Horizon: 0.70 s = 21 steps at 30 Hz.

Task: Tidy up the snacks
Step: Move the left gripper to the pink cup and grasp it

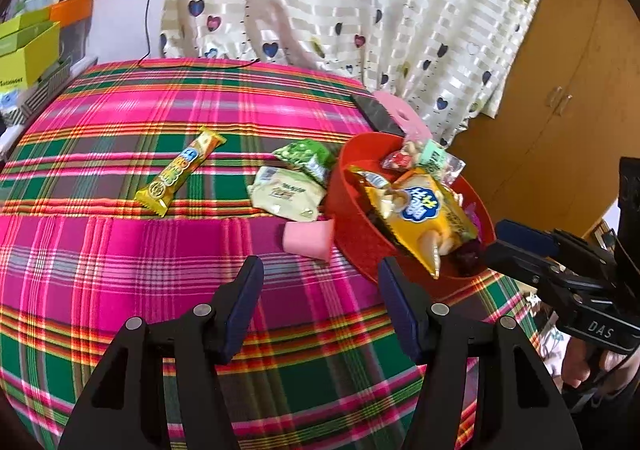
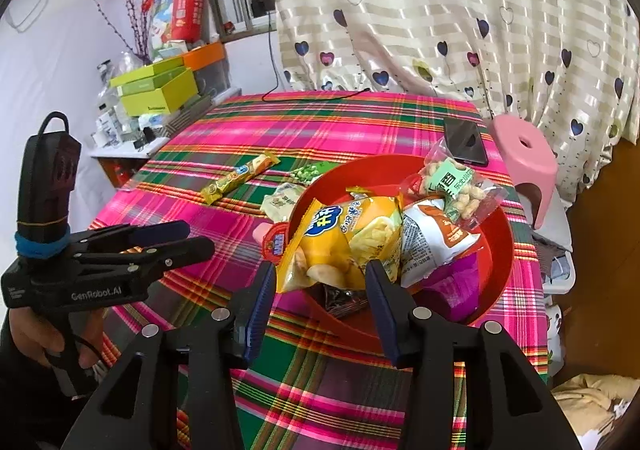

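While the left wrist view alone shows the pink snack [image 1: 308, 240] beside the red bowl [image 1: 352, 226], both the left gripper [image 1: 320, 310] and the right gripper [image 2: 320, 302] gape empty, the yellow chip bag [image 2: 344, 242] lying in the bowl.

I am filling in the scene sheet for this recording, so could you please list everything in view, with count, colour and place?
Red bowl: one, red, right side of the table.
Yellow chip bag: one, yellow, in the bowl, hanging over its near rim.
Peanut packet: one, clear and green, in the bowl.
White and orange packet: one, in the bowl.
Snack bar: one, yellow, on the cloth, left of the bowl.
Green packet: one, beside the bowl.
Pale packet: one, cream, beside the bowl.
Pink block: one, against the bowl.
Phone: one, black, far right of the table.
Stool: one, pink, beyond the table.
Tablecloth: one, pink-green plaid.
Left gripper: open, empty.
Right gripper: open, at the chip bag.
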### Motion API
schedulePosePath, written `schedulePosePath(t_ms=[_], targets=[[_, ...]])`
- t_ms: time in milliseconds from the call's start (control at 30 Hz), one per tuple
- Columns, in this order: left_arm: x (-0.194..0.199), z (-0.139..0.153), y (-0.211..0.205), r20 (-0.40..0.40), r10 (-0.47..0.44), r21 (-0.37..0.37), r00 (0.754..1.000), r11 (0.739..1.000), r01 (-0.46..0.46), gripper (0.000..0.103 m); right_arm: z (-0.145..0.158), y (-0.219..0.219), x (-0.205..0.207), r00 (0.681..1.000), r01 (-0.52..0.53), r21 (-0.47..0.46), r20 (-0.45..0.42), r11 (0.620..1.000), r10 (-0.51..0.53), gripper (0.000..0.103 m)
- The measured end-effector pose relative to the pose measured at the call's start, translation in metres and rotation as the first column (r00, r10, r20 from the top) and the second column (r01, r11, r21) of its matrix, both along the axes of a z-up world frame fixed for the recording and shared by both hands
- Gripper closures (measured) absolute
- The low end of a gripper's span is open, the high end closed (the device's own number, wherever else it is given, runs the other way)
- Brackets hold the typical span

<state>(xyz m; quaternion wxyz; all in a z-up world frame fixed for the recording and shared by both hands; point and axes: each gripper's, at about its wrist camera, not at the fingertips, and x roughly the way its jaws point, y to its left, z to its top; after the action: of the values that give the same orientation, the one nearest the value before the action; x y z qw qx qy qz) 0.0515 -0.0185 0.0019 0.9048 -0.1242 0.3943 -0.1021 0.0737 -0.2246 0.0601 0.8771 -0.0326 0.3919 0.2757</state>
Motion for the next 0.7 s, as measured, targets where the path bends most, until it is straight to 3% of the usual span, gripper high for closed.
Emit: schedulePosePath(t_ms=[700], targets=[[0.061, -0.046, -0.016, -0.112, -0.062, 0.041, 0.992, 0.997, 0.067, 0.043, -0.003, 0.006, 0.015, 1.000, -0.009, 0.003, -0.021, 1.000, 0.009, 0.058]])
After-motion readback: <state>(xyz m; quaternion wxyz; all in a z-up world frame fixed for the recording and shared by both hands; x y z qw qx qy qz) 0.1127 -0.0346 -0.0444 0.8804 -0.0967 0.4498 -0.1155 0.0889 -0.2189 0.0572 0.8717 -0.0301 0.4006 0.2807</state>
